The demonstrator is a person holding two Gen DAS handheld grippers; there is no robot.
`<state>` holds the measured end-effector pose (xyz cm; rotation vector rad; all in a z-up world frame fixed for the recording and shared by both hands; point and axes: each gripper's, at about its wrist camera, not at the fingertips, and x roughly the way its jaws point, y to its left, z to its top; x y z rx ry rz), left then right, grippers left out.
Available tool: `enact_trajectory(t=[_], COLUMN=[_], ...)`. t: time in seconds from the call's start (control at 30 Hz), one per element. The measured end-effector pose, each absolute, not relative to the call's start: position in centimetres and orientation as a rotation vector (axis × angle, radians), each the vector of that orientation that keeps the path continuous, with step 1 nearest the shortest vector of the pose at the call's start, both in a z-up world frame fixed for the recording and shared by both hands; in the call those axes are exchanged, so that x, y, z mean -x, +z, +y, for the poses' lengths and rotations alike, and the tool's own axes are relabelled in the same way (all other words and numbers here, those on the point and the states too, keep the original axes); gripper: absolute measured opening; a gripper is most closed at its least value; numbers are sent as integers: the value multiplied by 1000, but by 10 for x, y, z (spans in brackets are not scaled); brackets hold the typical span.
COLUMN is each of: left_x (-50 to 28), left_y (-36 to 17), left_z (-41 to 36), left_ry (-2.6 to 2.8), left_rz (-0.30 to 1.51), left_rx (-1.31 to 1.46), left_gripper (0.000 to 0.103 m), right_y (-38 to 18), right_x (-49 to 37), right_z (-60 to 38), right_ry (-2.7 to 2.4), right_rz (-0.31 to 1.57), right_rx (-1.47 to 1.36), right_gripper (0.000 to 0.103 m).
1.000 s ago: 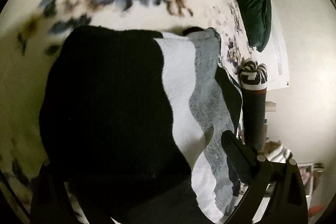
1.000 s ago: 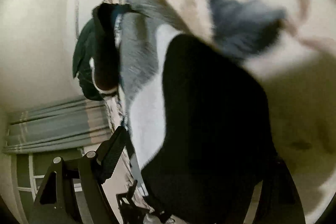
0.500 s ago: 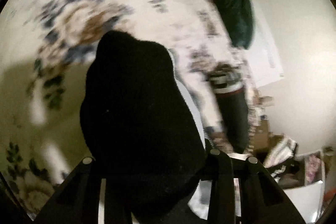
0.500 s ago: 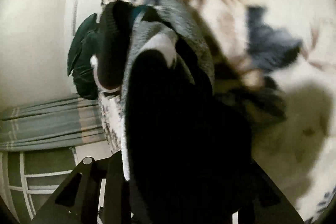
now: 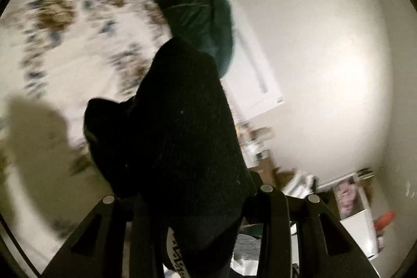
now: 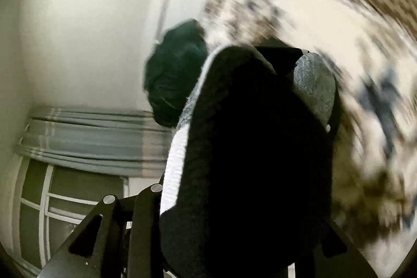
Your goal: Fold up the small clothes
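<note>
Left wrist: black sock [image 5: 182, 137] hides the jaws' tips.

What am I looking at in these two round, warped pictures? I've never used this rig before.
Each picture comes from a fisheye camera fixed on a hand-held claw, looking forward along its two fingers; a person carries one in each hand. The left claw is clamped on a black sock, which blocks most of its view. The right claw grips black fabric too, with a white and grey sock bunched against it. Whether both hold the same piece is unclear. Behind them lies a floral bedspread with a dark green cushion against the wall. The blur comes from fast movement.
</note>
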<state>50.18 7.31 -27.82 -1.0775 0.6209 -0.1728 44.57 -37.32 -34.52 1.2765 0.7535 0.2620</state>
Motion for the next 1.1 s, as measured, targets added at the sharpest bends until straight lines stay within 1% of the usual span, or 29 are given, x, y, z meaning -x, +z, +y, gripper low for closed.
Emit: enact_trajectory(t=[0.1, 0.17, 0.27, 0.33, 0.37, 0.47, 0.5, 0.57, 0.63, 0.7, 0.77, 0.83, 0.87, 0.9, 1.0, 1.03, 1.07, 1.1], left_x=[-554, -588, -615, -631, -637, -635, -627, -607, -592, -577, -570, -570, -572, -574, -579, -575, -569, -562], left_y=[-259, -256, -275, -309, -340, -414, -447, -497, -521, -527, -523, -515, -513, -511, -513, -513, -511, -504], left_z=[71, 69, 64, 62, 61, 56, 56, 61, 65, 63, 63, 61, 60, 60, 67, 66, 68, 69], left_ry=[-220, -246, -255, -251, -227, -163, -135, -83, -83, -99, -106, -118, -117, -115, -105, -100, -84, -45], left_rz=[556, 522, 519, 551, 596, 731, 796, 876, 901, 909, 899, 890, 892, 904, 950, 962, 971, 973], left_rx=[1066, 1041, 999, 973, 952, 914, 915, 934, 974, 958, 941, 916, 902, 878, 852, 850, 834, 782], left_gripper=[32, 32, 32, 32, 32, 32, 32, 32, 32, 32, 33, 33, 35, 35, 40, 42, 50, 58], right_y=[-307, -289, -280, -302, -319, -398, -426, -478, -519, -539, -543, -543, -546, -545, -537, -537, -531, -526], right_x=[-513, -562, -603, -636, -650, -667, -670, -668, -657, -647, -644, -637, -636, -634, -613, -611, -605, -602], right_z=[-385, -390, -396, -402, -405, -407, -408, -411, -416, -423, -427, -430, -433, -436, -432, -431, -429, -427], right_ry=[281, 291, 292, 268, 251, 186, 160, 106, 61, 71, 87, 90, 87, 79, 51, 38, 25, -3], right_rz=[667, 615, 563, 581, 599, 721, 783, 883, 933, 919, 921, 928, 928, 930, 936, 950, 970, 992], right_rx=[-1257, -1241, -1195, -1179, -1178, -1154, -1142, -1149, -1183, -1241, -1260, -1282, -1295, -1298, -1286, -1254, -1214, -1158], right_gripper=[32, 32, 32, 32, 32, 32, 32, 32, 32, 34, 36, 41, 44, 48, 49, 50, 53, 66])
